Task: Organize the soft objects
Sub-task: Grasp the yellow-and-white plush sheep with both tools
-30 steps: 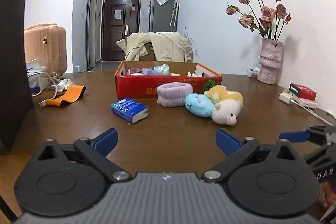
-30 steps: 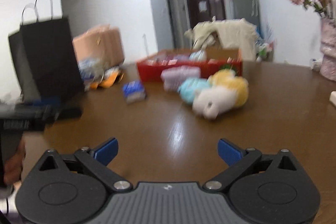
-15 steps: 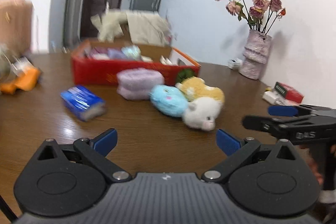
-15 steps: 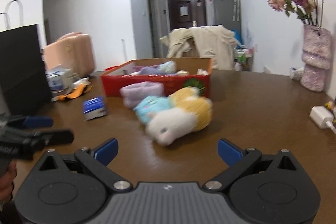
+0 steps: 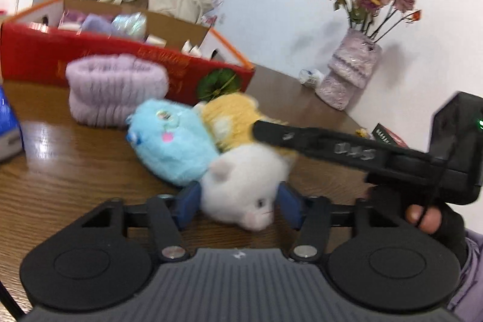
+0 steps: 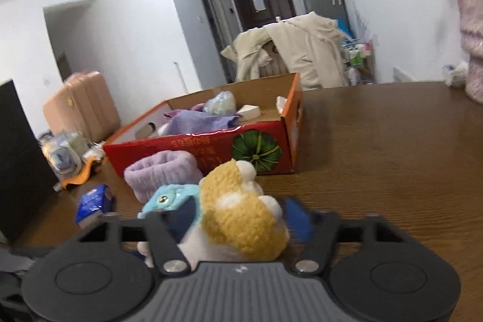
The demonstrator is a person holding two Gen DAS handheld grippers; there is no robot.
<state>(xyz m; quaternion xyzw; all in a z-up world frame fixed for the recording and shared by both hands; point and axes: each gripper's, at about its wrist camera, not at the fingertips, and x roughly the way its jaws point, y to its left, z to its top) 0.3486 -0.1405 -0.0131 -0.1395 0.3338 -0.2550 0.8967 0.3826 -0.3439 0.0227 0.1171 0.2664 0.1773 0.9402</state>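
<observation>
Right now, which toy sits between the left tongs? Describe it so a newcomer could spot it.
Start at the red cardboard box on the wooden table. In front lie three plush toys. It is the white one with pink ears and snout, nearest the camera, beside the blue plush.

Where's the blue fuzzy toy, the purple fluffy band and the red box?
blue fuzzy toy (image 5: 178, 141), left wrist view, its body.
purple fluffy band (image 5: 116, 91), left wrist view, its front.
red box (image 6: 211, 153), right wrist view, front wall.

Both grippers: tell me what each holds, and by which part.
Left gripper brackets the yellow-and-white plush at its white head; right gripper at its yellow body. Whether they clamp it cannot be told.
</observation>
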